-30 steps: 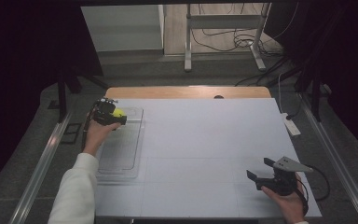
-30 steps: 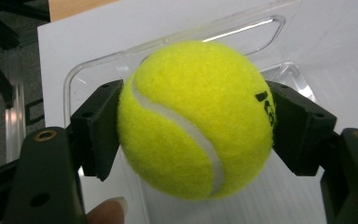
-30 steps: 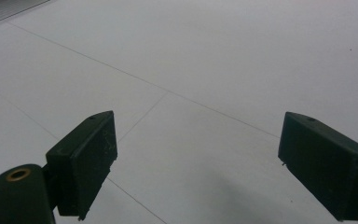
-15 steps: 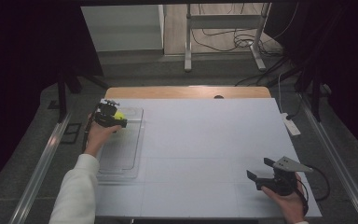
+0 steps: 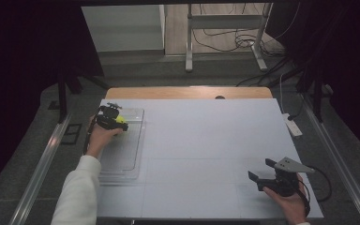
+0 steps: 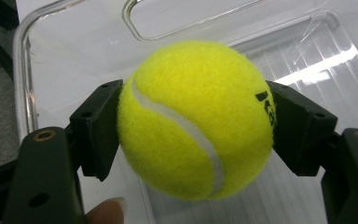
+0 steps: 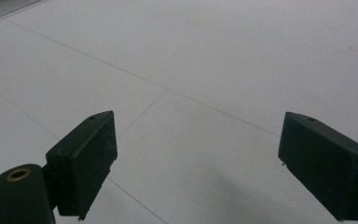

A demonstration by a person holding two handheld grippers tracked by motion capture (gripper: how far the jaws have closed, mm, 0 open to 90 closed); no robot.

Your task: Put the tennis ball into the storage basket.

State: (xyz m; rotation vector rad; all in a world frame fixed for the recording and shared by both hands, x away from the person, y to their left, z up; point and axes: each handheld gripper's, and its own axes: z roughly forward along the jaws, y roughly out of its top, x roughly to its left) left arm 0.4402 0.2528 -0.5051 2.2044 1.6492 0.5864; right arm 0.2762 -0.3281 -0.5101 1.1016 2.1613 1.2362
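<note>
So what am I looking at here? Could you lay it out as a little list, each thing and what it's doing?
setting: white table, person reaching in from the near side
left tool: shut on the tennis ball, held over the clear tray
tennis ball: yellow, clamped between both jaws
clear tray: transparent plastic, lying at the table's left side
right tool: open, holding nothing, low over the table's near right corner
left hand: grips the left tool, white sleeve behind it
right hand: grips the right tool
</note>
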